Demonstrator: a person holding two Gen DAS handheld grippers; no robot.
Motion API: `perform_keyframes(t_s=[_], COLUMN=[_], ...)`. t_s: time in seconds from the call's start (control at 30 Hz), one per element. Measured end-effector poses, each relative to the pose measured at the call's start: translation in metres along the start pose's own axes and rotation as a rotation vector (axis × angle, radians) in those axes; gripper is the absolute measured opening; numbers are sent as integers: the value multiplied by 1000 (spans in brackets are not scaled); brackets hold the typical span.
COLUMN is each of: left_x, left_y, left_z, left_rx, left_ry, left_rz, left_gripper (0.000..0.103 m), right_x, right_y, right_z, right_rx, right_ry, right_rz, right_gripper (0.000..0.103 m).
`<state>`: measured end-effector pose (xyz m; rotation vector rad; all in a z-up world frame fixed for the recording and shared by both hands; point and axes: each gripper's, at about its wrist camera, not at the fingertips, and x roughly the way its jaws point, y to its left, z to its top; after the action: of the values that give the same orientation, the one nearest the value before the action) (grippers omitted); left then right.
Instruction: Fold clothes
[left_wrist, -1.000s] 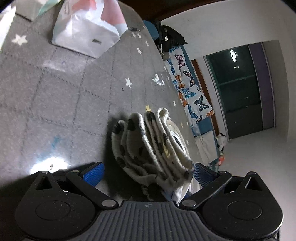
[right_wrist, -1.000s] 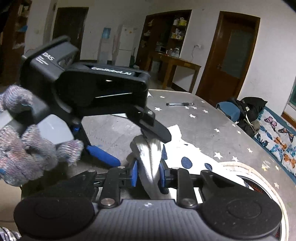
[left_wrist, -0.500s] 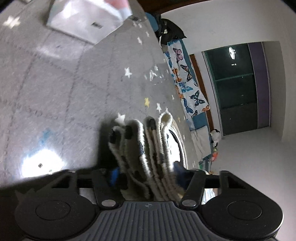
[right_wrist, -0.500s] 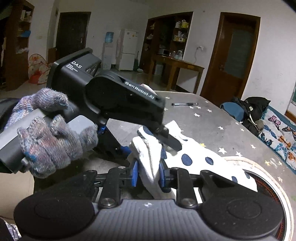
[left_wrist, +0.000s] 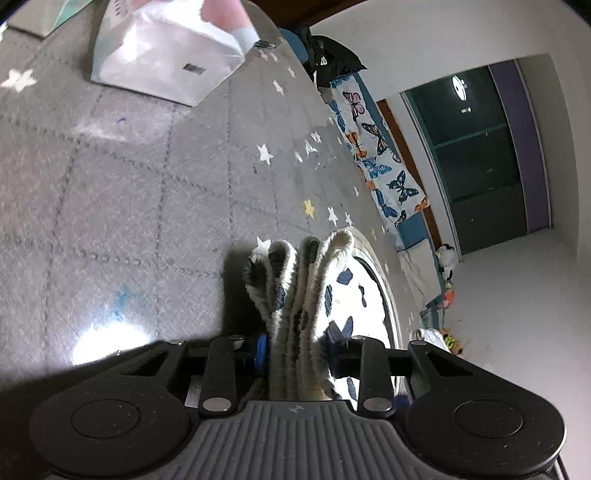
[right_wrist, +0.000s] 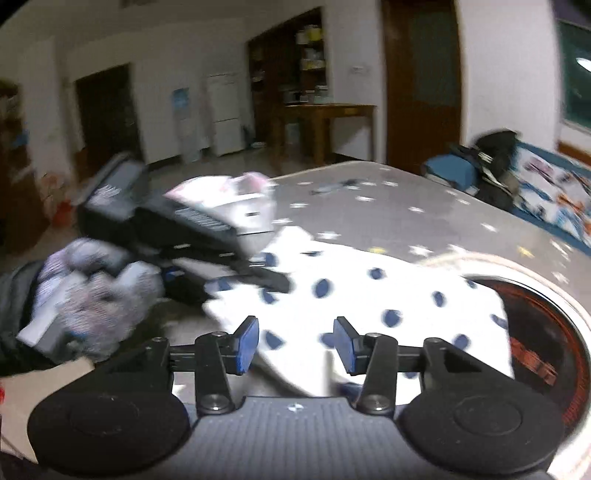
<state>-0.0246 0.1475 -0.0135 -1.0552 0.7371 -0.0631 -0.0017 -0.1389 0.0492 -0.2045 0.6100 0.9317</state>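
White walls enclosing room; brown door standing shut; wooden table sitting beside possibly a fridge.

Folded garment lies on the table, partly over a round tray at its right. Left gripper at the garment's left end, folds between its jaws. Bag farther back on the table. Right gripper in front of the garment.

Bare tabletop before white bag
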Motion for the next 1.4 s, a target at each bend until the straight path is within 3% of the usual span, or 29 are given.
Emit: perform_keyframes(t_s=[0.13, 0.3, 0.57, 0.63, 0.8, 0.9, 1.1, 1.4], left_x=[0, 0, 4, 4, 4, 4, 9, 64], left_y=[-6, -9, -15, -17, -23, -31, -60, -130], left_z=[0, -1, 2, 2, 3, 1, -6, -44], left_rx=[42, 54, 95, 108, 143, 173, 239, 365], left_ry=[4, 9, 16, 14, 12, 8, 26, 156], left_rz=[22, 30, 56, 67, 96, 109, 88, 10], left_gripper=[33, 33, 33, 33, 32, 31, 30, 30], right_x=[-4, 2, 27, 30, 25, 13, -29, -119], right_y=[-44, -96, -137, -139, -137, -131, -122, -141], right_z=[-5, -12, -25, -28, -34, -36, -42, -67], right_rx=[94, 237, 392, 427, 487, 501, 526, 559], right_ry=[11, 12, 43, 43, 15, -24, -112, -193], right_rz=[-120, -208, -202, -177, -131, -134, -175, -358], right_gripper=[45, 45, 45, 42, 13, 6, 5, 5])
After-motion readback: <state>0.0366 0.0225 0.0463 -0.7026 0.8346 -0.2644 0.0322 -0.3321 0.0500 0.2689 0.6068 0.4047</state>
